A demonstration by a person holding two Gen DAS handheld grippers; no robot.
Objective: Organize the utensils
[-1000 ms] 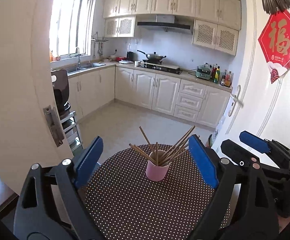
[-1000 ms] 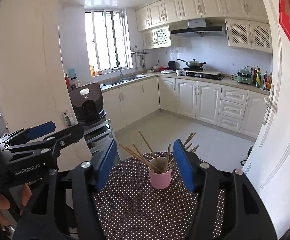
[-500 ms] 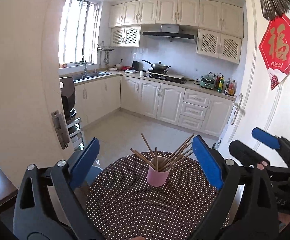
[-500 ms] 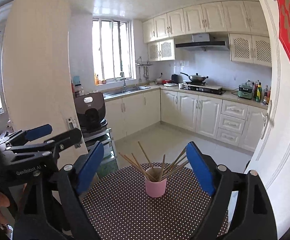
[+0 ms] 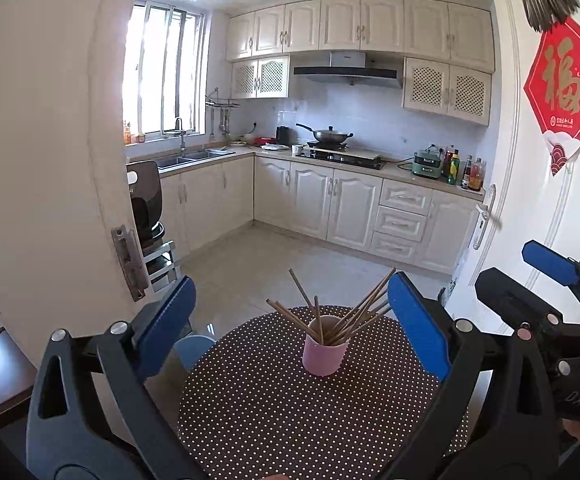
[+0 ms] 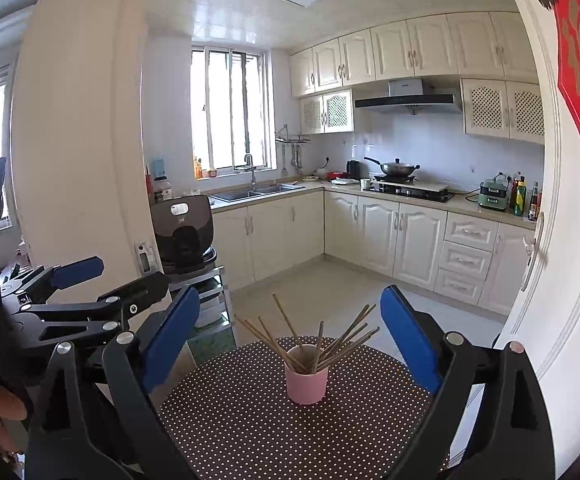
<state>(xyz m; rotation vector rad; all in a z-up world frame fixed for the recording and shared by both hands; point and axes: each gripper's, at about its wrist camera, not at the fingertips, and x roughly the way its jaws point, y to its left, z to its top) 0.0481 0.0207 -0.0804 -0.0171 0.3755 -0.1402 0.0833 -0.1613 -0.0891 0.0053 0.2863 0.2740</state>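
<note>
**Both grippers hang back, chopsticks already fanned in the cup**

A cream-cabinet kitchen fills the background, wok on the hob, sunlight through the window, and up front sits the round brown tablecloth with white polka dots. On it, nothing but one small pink cylindrical cup, standing upright near the far edge, with a bundle of thin wooden chopsticks splayed out of its mouth like a fan. Their long axes tilt outward, some leaning left, more leaning right, tips well above the rim.

The left gripper hovers with its blue-padded fingers spread wide, gripping nothing, the cup framed almost dead centre between them but farther out along the table. Over to the right gripper: same story, blue pads wide apart, empty, cup straight ahead in the gap and clear of both fingers. Neither tool touches the cup or a stick.

Which is nearer? Hard to call; both stand off at a similar remove, side by side, each visible at the edge of the other's view.

My read: with no loose utensils visible on the cloth, the sorting looks essentially done. Any further move would be straight ahead, and those leaning sticks would meet the pads before the cup does.
</note>
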